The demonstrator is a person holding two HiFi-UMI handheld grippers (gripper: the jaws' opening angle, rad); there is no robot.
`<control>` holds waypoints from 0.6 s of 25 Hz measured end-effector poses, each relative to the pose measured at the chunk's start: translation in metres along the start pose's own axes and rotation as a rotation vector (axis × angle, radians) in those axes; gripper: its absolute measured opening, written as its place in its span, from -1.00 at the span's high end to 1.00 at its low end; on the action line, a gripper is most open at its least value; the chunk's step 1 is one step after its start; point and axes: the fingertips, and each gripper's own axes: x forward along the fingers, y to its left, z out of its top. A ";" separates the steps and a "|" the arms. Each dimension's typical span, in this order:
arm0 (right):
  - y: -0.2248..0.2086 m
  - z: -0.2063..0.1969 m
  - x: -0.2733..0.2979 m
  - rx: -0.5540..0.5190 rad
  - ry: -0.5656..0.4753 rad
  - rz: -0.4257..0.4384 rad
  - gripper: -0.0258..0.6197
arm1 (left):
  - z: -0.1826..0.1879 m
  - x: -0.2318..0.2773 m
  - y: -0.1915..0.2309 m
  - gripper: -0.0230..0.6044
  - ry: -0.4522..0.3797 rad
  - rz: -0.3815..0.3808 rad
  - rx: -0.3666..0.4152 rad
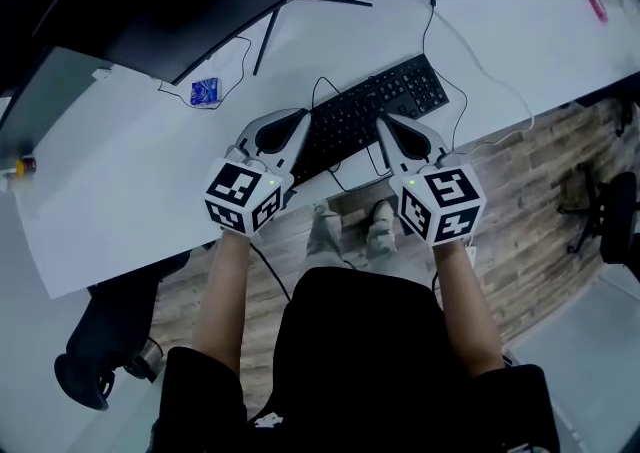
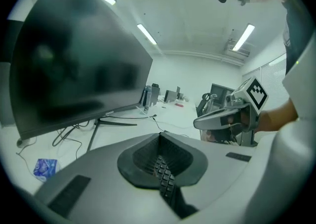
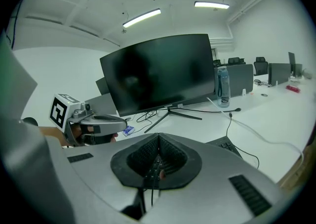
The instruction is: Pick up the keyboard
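Note:
The black keyboard lies slanted on the white desk, close to its front edge. My left gripper is shut and empty, with its tips by the keyboard's left end. My right gripper is shut and empty too, its tips over the keyboard's near edge. In the left gripper view the shut left gripper points over the keys, and the right gripper shows to the right. In the right gripper view the keyboard shows beyond the shut right gripper.
A large curved monitor on a thin-legged stand fills the desk's back. A blue packet lies to the left, and cables run behind the keyboard. A water bottle stands far right. Office chairs flank the person.

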 end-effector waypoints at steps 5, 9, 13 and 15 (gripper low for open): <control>0.001 -0.014 0.008 0.010 0.026 -0.014 0.90 | -0.025 0.015 0.013 0.91 0.122 -0.080 -0.010; 0.003 -0.026 0.013 0.015 0.048 -0.017 0.90 | -0.047 0.027 0.022 0.91 0.225 -0.129 0.021; 0.002 -0.032 0.015 0.029 0.058 -0.025 0.90 | -0.067 0.035 0.029 0.79 0.300 -0.155 0.041; 0.001 -0.035 0.015 0.037 0.063 -0.030 0.90 | -0.074 0.039 0.030 0.64 0.329 -0.182 0.035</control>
